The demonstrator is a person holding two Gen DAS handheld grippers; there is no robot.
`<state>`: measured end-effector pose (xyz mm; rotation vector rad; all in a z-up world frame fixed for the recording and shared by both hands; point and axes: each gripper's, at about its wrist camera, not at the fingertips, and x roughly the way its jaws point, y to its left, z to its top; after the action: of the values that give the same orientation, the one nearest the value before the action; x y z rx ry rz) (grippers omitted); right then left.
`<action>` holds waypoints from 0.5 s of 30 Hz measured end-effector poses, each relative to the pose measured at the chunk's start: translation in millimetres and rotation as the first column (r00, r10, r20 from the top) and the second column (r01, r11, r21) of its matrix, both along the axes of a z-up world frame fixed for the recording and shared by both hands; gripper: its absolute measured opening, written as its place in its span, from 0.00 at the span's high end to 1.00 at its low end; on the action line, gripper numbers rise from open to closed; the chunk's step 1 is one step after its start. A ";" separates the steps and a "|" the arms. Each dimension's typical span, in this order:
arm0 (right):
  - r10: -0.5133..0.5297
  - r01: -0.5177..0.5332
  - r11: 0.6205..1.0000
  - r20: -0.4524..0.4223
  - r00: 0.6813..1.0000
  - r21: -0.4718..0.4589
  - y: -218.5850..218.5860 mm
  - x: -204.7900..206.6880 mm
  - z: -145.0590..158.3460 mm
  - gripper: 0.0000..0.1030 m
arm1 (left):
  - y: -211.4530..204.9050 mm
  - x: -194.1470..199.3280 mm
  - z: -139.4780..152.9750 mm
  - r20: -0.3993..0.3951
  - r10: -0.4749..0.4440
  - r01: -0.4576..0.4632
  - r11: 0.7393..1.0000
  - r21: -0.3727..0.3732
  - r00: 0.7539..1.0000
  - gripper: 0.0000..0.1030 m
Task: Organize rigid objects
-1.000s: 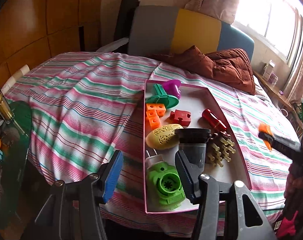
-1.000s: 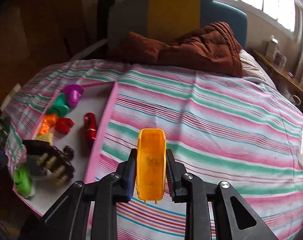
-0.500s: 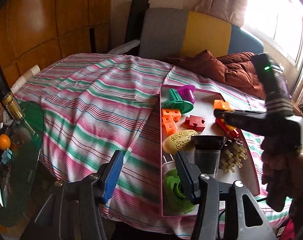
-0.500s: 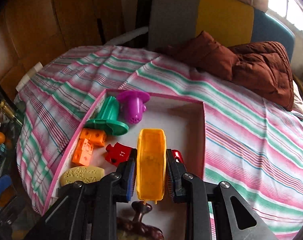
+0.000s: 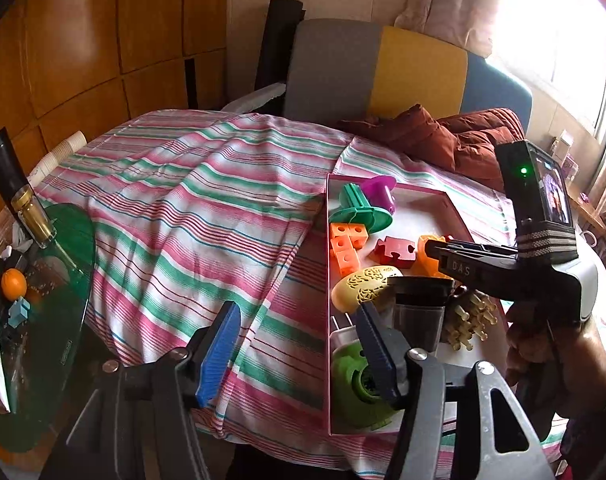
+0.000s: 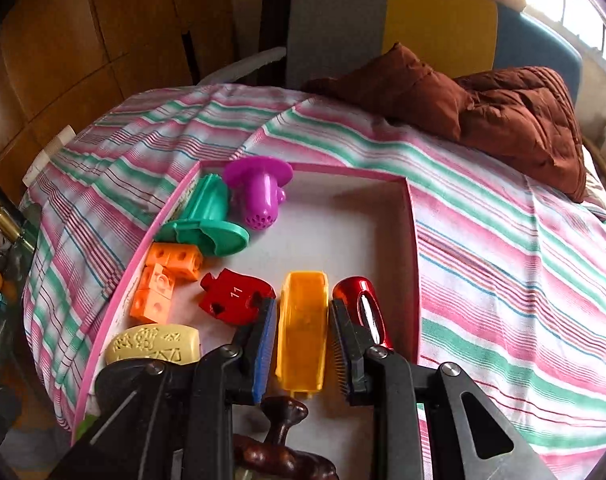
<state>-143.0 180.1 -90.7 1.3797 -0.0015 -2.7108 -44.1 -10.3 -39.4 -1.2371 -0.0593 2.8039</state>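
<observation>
A pink-rimmed white tray [image 6: 411, 264] lies on the striped bed. My right gripper [image 6: 303, 340] is shut on an orange plastic piece [image 6: 303, 308], low over the tray floor between a red puzzle piece [image 6: 233, 294] and a shiny red cylinder [image 6: 361, 304]. In the left wrist view the right gripper [image 5: 435, 248] reaches in from the right with that orange piece [image 5: 423, 256]. My left gripper [image 5: 299, 356] hovers at the near left rim of the tray [image 5: 327, 264]; its jaws are opening with nothing between them.
The tray also holds a purple piece [image 6: 259, 188], a teal piece [image 6: 207, 220], orange cubes [image 6: 159, 284], a yellow oval [image 5: 363, 288], a dark cup [image 5: 419, 308] and a green round piece [image 5: 359, 384]. A brown quilt [image 6: 503, 112] lies behind. A glass side table [image 5: 67, 264] stands left.
My right gripper carried the orange piece left from over the bedspread into the tray and lowered it beside the red cylinder. The left jaws have spread slightly wider.
</observation>
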 end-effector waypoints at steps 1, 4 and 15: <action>0.000 0.000 1.000 -0.007 1.000 0.001 -0.2 1.9 2.2 0.73 | 0.5 0.3 0.5 0.001 0.001 -0.001 1.000 -0.002 1.000 0.41; 0.000 0.001 1.000 -0.031 1.000 0.005 -0.8 7.2 8.6 0.71 | 1.1 1.3 1.6 -0.001 0.004 -0.004 1.000 -0.009 1.000 0.41; -0.081 0.085 0.996 -0.186 0.979 0.014 4.8 54.7 42.6 0.39 | 6.9 9.2 11.4 -0.039 0.029 -0.030 0.999 -0.044 0.999 0.41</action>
<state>-88.3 184.9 -48.1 1.1510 -0.0159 -2.9066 -34.9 -3.4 -28.0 -1.2010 -0.0132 2.8681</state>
